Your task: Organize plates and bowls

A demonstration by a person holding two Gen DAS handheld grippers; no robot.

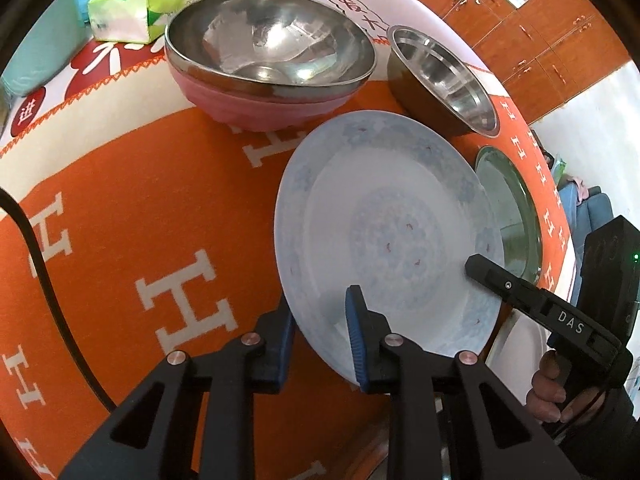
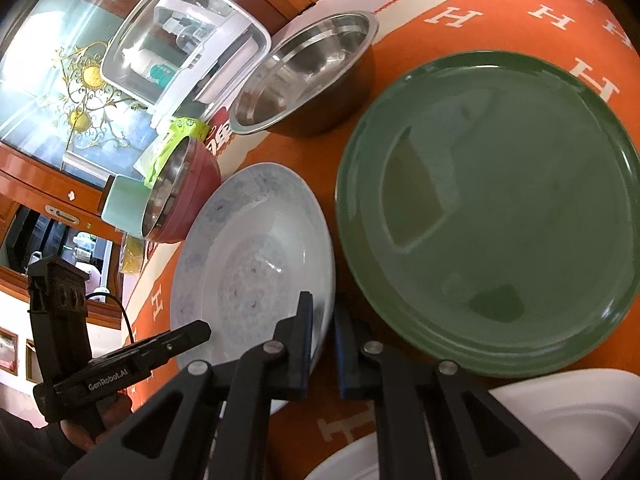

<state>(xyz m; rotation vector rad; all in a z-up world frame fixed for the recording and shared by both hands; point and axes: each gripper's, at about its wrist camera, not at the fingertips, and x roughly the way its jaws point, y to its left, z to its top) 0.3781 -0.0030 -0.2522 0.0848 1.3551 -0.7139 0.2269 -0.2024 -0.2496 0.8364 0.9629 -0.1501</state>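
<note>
Both grippers are clamping the same pale blue-patterned plate right now. You're holding its near rim w/ the left gripper, one blue pad lying on the plate's upper face and the other tucked under the rim. You're pinching the opposite edge w/ the right gripper, fingers narrow, rim sandwiched between them. Plate is tilting, its near edge raised off the orange H-print cloth.

Just beside it on the right-gripper side, the green plate is lying flat on the cloth. Beyond, a steel bowl is nesting inside a pink bowl, and a dark-sided steel bowl is sitting next to that pair. Behind the bowls a green tissue pack is resting. At the right-wrist view's bottom edge, a white dish is showing, only partly in frame.
</note>
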